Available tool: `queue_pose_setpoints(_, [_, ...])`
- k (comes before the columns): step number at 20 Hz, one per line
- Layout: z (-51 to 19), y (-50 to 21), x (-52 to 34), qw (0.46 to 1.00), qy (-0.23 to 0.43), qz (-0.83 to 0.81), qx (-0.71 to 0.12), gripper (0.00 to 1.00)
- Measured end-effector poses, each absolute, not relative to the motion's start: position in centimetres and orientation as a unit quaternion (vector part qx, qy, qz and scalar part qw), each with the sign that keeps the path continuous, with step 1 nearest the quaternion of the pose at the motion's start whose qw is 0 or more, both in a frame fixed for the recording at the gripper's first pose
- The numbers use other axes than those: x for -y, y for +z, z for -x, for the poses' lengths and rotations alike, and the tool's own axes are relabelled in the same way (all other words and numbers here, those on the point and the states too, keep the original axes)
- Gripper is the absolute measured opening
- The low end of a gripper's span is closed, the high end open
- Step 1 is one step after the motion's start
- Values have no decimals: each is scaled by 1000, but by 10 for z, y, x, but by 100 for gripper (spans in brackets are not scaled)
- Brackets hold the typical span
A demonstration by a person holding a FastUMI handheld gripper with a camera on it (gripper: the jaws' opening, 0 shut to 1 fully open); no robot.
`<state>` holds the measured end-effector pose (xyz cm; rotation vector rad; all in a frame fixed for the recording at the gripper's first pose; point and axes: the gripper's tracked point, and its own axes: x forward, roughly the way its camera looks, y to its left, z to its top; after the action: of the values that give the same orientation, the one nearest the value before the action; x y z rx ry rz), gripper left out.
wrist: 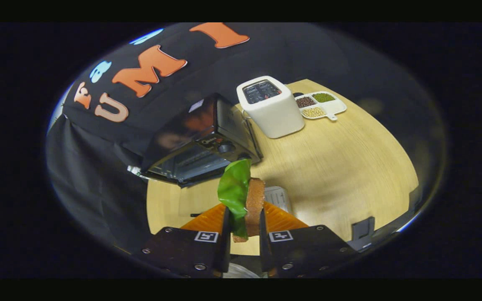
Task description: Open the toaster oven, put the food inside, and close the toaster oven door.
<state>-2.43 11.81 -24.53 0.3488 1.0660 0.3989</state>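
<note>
My gripper (244,223) is shut on the food (254,205), a slice of brown bread with a green lettuce leaf (234,190) against its left side, held upright between the two fingers above the wooden table (341,167). The black toaster oven (199,144) stands beyond the fingers, a little to the left, at the table's back edge. Its glass door hangs open and down toward me, showing the dark inside with a wire rack. The top of the leaf overlaps the oven's lower right corner in the view.
A white pop-up toaster (271,106) stands right of the oven. Behind it lies a white divided dish (321,105) with three kinds of beans. An orange ridged tray (280,219) and a white paper (278,196) lie just under the fingers. A grey bracket (363,228) sits at the table's near right edge.
</note>
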Motion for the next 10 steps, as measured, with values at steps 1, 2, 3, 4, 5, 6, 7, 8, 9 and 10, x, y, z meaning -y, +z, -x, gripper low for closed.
queue_pose_setpoints(1, [26,-241,-126,829,190,-181,-493,29])
queue_pose_setpoints(2, [29,-238,-134,829,194,-199,-485,29])
queue_pose_setpoints(3, [31,-236,-144,828,197,-218,-477,29])
queue_pose_setpoints(4, [34,-234,-154,828,199,-235,-469,29])
queue_pose_setpoints(5, [35,-235,-163,828,199,-251,-461,29])
queue_pose_setpoints(6, [38,-235,-171,826,199,-267,-454,29])
queue_pose_setpoints(7, [40,-237,-181,824,200,-283,-448,29])
queue_pose_setpoints(8, [42,-237,-190,822,200,-301,-441,29])
queue_pose_setpoints(9, [40,-238,-201,819,198,-322,-432,29])
queue_pose_setpoints(10, [41,-240,-211,815,195,-341,-426,29])
